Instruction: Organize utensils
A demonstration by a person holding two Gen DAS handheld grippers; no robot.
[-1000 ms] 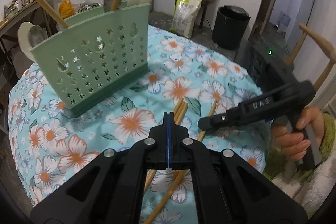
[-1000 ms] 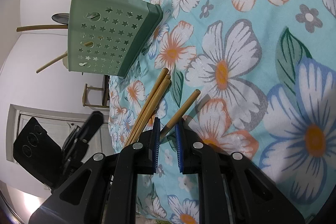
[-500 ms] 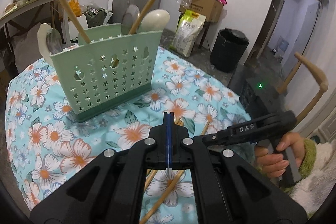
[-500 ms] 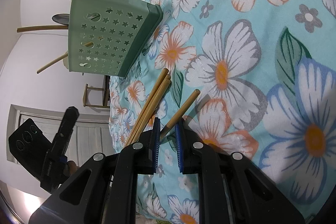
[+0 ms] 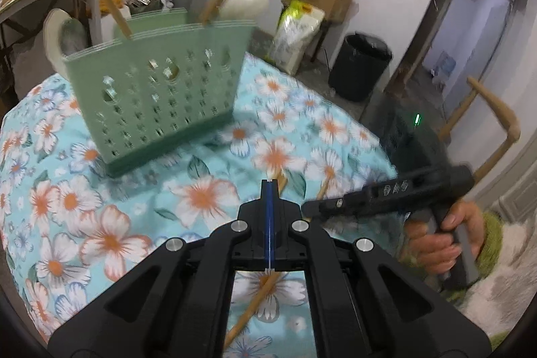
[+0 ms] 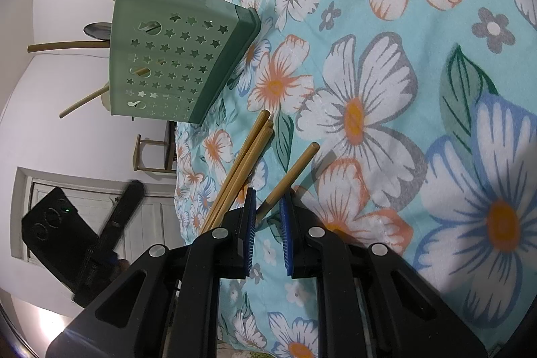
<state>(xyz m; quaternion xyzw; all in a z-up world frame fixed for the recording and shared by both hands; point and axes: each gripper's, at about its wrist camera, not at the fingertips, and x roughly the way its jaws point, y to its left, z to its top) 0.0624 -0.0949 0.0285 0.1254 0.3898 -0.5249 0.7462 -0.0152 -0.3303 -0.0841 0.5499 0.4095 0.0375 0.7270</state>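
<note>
The step in hand looks like the pick-up of one loose chopstick for the green basket [image 6: 174,56], which is standing at the upper left of the right wrist view with spoons and sticks already poking out of it. The right gripper [image 6: 267,220] is sitting low at the bottom centre of that view, its blue pads spread a little with the single chopstick [image 6: 292,171] lying between them; the pads seem not to be pressing it yet, though the angle makes that hard to judge. Three more chopsticks [image 6: 245,156] are lying bundled just beside it on the flowered bench [image 6: 419,56]. The left gripper [image 5: 269,190] is hovering above the cloth with its pads pressed together, holding nothing. Next, the right gripper needs to close on the stick, lift, and carry it up to the basket's open top.
</note>
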